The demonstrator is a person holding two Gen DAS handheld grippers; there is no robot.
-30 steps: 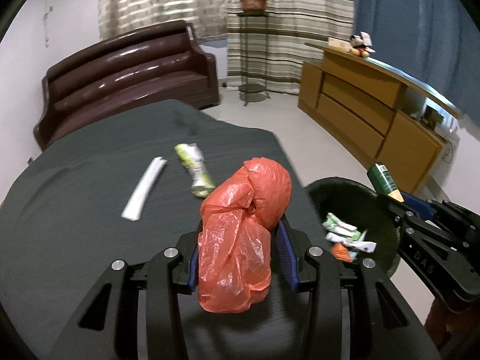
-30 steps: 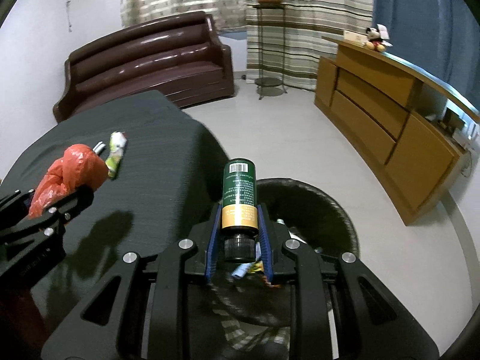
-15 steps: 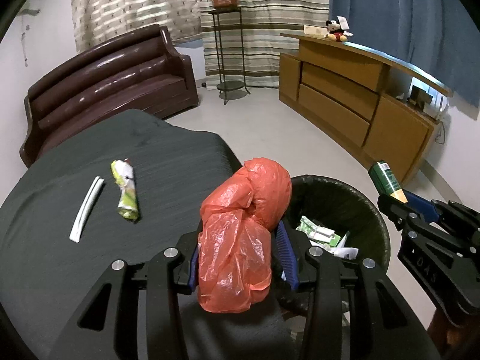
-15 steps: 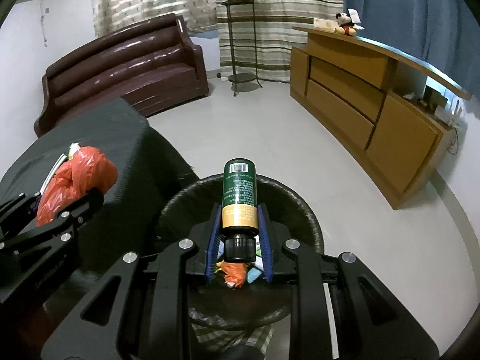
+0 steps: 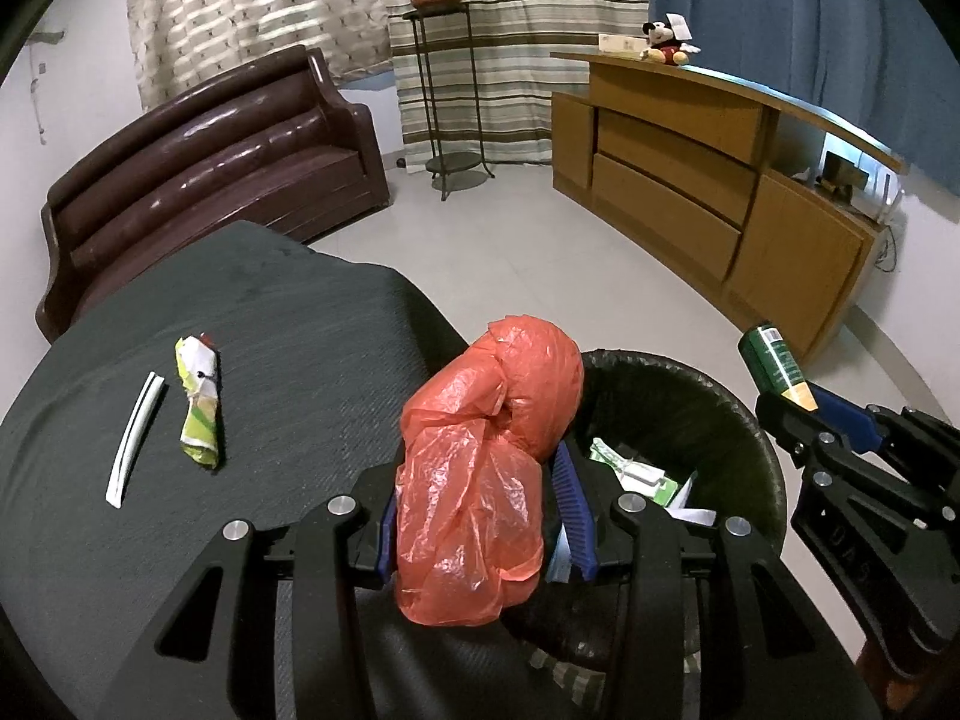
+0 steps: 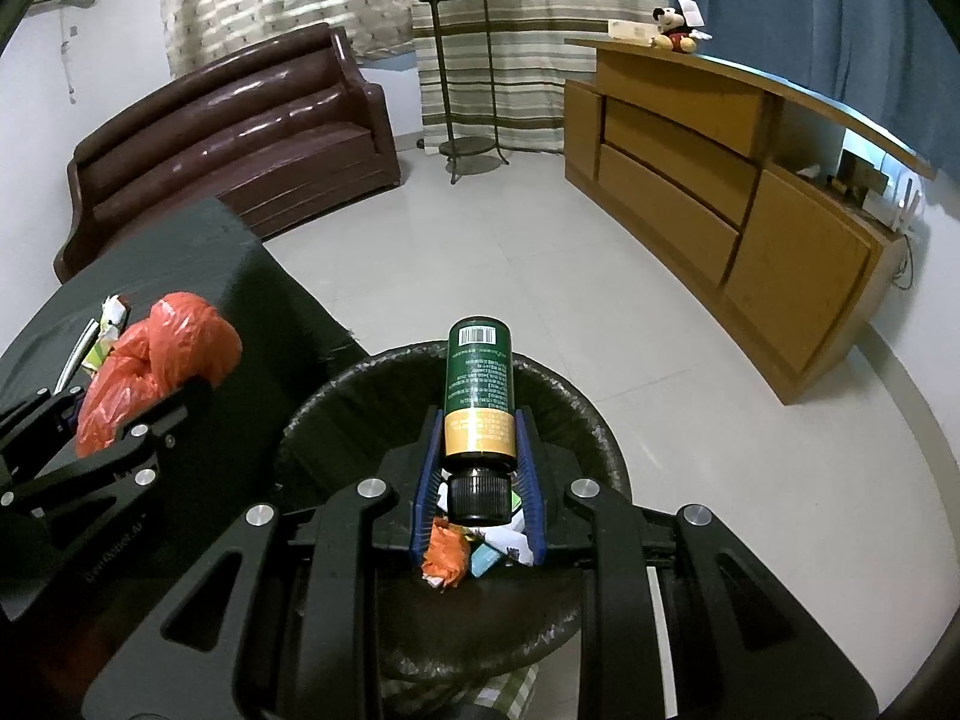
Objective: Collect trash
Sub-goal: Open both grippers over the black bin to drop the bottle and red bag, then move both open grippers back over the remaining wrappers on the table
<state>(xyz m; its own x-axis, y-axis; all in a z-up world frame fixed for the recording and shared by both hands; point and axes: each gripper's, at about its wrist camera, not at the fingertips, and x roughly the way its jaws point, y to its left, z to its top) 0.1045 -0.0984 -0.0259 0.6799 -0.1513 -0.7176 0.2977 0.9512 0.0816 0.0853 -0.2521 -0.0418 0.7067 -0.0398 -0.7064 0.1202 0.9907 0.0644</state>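
Right wrist view: my right gripper [image 6: 478,474] clamps a green-and-gold bottle [image 6: 479,396] over the black-lined bin [image 6: 600,438]; left gripper [image 5: 480,516] pinches a crumpled orange plastic bag [image 5: 486,456]. I should centre each over the opening before releasing.

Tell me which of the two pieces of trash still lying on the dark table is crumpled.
The green and white wrapper is the crumpled one; beside it on the dark table, the white strip lies flat and smooth.

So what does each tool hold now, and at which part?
Left tool: crumpled orange plastic bag, pinched at its lower half. Right tool: green bottle, gripped near the black cap.
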